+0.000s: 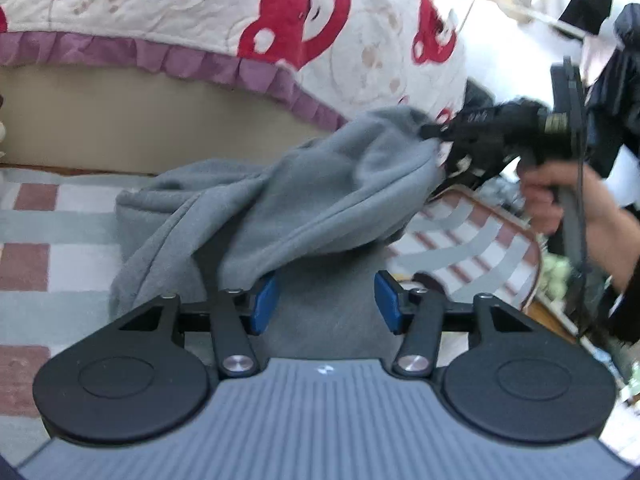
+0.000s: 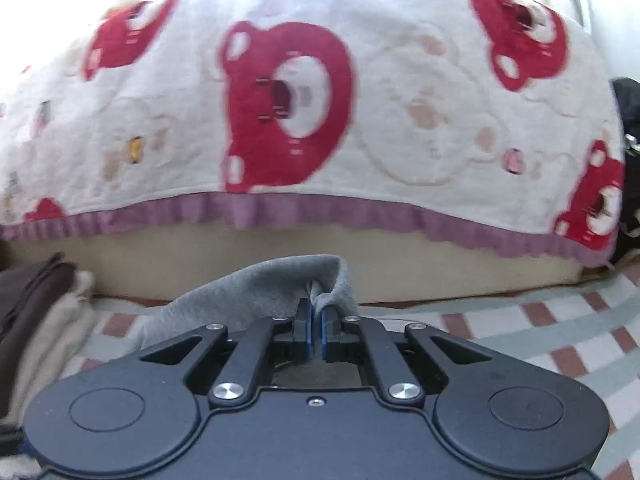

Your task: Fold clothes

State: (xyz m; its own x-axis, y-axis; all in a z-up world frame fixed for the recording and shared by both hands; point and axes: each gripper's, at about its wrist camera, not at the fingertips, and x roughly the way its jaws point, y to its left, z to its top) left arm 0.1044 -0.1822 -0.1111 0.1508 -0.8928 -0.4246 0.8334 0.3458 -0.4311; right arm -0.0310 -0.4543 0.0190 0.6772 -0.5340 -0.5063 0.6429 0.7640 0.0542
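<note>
On the checked mat (image 1: 52,216) in front of the bed lies a grey fleece garment (image 1: 256,216), one end bunched on the mat and the other end lifted off it toward the right. Nearest that garment, the left gripper (image 1: 326,306) has its blue pads (image 1: 265,303) spread wide with grey cloth beneath and between them; the left pad touches a hanging fold, but nothing is pinched. Beyond the garment's raised end, the right gripper (image 1: 434,136) is seen from the side, held by a hand (image 1: 548,196), its tips buried in the cloth's edge. From its own camera the right gripper (image 2: 318,320) has its pads pressed together on a small ridge of the garment (image 2: 276,284), which drapes away to the left. Behind the garment runs the bed's beige side, hung with a white blanket (image 2: 400,92) printed with red bears and edged with a purple frill. Left of the garment, against the bed, sits a stack of brown and cream folded clothes (image 2: 36,320).
</note>
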